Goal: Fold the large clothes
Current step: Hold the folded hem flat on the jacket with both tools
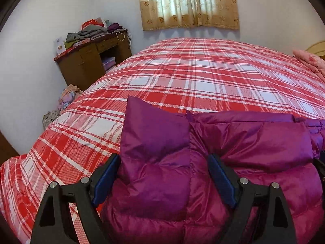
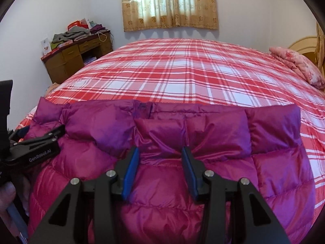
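Both wrist cameras are sitting low and close over the magenta down jacket (image 1: 203,162) at the near edge of the plaid bed (image 1: 182,71), looking across it toward the curtained window (image 2: 169,4). The left one is sitting nearer the wooden desk (image 1: 91,61); the right is also catching the left gripper (image 2: 40,136).

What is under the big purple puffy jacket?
The purple puffy jacket lies on the red-and-white checked bedcover, which shows all around it. Whatever sits right beneath the jacket stays hidden, covered by its puffy layers.
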{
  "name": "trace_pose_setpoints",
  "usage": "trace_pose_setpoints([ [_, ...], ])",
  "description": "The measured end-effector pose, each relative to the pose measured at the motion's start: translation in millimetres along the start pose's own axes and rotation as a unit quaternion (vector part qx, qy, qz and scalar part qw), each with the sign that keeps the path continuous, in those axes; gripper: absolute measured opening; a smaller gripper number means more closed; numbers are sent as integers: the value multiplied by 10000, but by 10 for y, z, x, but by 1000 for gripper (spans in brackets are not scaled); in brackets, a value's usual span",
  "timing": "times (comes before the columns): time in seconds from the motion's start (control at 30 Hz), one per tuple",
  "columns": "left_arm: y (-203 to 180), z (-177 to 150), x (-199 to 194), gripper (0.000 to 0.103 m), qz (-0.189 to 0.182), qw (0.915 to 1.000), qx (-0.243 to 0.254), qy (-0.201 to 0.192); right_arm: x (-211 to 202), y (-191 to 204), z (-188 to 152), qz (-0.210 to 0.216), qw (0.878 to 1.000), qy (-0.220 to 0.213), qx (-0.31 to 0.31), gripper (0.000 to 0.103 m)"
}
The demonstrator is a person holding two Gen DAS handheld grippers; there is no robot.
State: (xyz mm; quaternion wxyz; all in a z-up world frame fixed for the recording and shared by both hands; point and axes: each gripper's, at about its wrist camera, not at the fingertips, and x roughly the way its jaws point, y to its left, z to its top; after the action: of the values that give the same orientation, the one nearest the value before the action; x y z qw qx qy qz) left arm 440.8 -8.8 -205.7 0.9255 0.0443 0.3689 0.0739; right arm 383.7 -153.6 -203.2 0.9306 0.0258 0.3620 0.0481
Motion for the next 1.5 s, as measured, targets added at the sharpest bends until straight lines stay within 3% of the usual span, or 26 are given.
trace_pose_setpoints([
  [0.5, -71, 18, 162, 95, 95, 9994, 117, 318, 213, -83, -29, 72, 9987, 400, 314, 46],
  [1.5, -124, -5, 180, 96, 306, 9985, 301, 345, 278, -68, -30, -111, 9984, 501, 218, 46],
])
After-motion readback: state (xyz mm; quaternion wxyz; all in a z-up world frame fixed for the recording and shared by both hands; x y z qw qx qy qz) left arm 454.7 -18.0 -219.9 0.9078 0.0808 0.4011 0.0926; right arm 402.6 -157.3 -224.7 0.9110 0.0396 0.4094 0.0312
